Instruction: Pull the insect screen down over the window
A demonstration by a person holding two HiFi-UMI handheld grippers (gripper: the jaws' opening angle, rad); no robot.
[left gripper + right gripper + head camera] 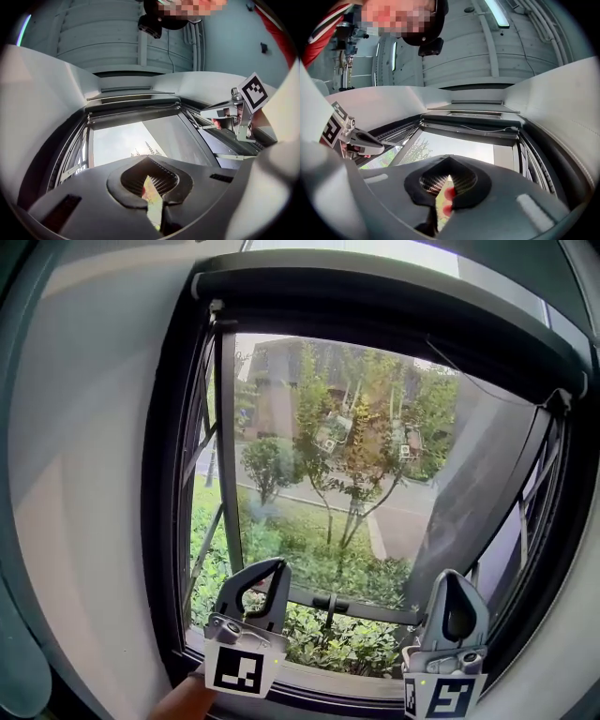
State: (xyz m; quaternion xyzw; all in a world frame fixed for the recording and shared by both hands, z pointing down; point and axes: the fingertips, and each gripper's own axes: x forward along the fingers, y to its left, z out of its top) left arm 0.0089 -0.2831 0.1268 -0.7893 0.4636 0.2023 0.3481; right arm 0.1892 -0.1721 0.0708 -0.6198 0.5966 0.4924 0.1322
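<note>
The insect screen's dark housing [375,296] runs across the top of the window frame [164,521], and no mesh covers the opening. It also shows in the left gripper view as a dark housing [133,110] and in the right gripper view as the same housing [468,126]. My left gripper [274,566] and right gripper [457,579] point up at the bottom of the window, well below the housing. Both are shut with nothing held. The left gripper [149,159] and right gripper [449,159] show jaw tips touching.
A grey glass sash [478,493] stands swung open at the right side. A handle [330,603] sits on the lower crossbar above the sill [328,679]. Pale reveal walls [84,474] flank the opening. Trees and a road lie outside.
</note>
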